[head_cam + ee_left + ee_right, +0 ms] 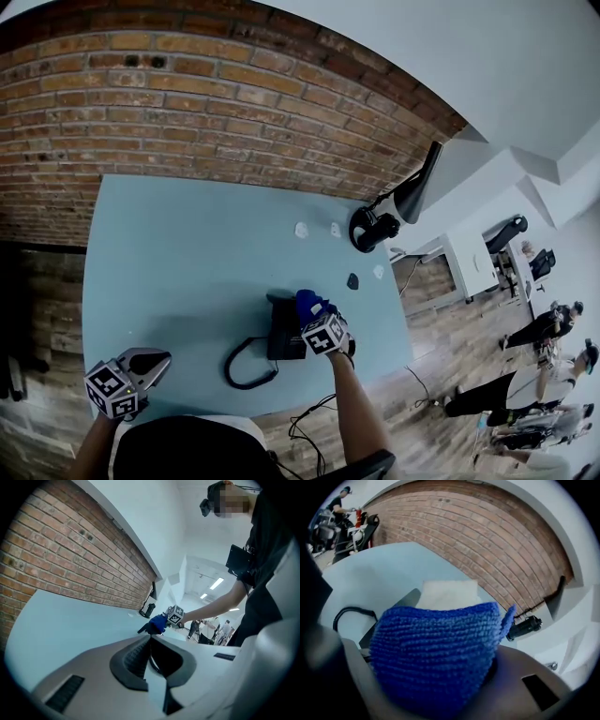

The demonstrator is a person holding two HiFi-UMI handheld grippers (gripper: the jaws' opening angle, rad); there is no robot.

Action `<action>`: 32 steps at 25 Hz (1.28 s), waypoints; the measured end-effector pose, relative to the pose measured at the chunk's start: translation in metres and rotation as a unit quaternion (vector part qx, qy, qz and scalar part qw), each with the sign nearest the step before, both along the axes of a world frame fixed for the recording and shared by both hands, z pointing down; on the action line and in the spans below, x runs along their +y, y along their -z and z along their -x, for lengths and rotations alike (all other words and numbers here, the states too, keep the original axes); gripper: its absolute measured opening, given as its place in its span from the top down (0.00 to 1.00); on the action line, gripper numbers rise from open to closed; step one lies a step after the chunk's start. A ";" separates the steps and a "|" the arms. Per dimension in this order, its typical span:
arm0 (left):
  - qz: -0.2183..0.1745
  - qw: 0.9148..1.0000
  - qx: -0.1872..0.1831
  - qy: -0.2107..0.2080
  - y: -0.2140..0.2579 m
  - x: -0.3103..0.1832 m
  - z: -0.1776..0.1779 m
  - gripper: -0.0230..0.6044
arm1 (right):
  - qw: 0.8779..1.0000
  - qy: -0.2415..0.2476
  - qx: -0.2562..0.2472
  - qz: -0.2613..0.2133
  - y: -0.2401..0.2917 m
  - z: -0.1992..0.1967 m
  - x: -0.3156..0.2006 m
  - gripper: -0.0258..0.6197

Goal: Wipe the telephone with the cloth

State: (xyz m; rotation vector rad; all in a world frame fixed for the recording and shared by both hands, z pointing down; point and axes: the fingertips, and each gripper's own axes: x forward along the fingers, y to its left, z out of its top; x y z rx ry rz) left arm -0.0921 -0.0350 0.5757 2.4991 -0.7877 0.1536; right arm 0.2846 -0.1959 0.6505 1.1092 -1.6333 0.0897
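Your left gripper (156,361), nearest, over the table's (187,253) near-left corner: jaws together, empty. Your right gripper (315,315): clamped on the blue cloth (308,302), atop the black telephone (281,339) mid-table. Beyond it: white scraps (302,230), black lamp (375,225).

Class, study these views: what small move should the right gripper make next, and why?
Probably press the right gripper down slightly and drag the blue cloth across the telephone. The cloth is clamped in its jaws directly over the telephone; the left gripper sits apart, shut and empty.
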 end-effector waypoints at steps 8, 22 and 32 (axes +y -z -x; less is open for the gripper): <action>0.018 1.000 0.008 0.019 -0.007 -0.002 0.017 0.92 | 0.997 0.066 0.039 0.018 -0.012 0.014 0.009 0.87; 0.014 1.000 0.010 -0.010 -0.003 -0.001 -0.002 0.92 | 0.999 0.032 -0.007 0.001 -0.020 0.015 0.028 0.87; 0.018 1.000 0.009 -0.014 -0.008 0.003 -0.005 0.92 | 1.000 0.017 -0.022 -0.004 -0.025 0.016 0.038 0.87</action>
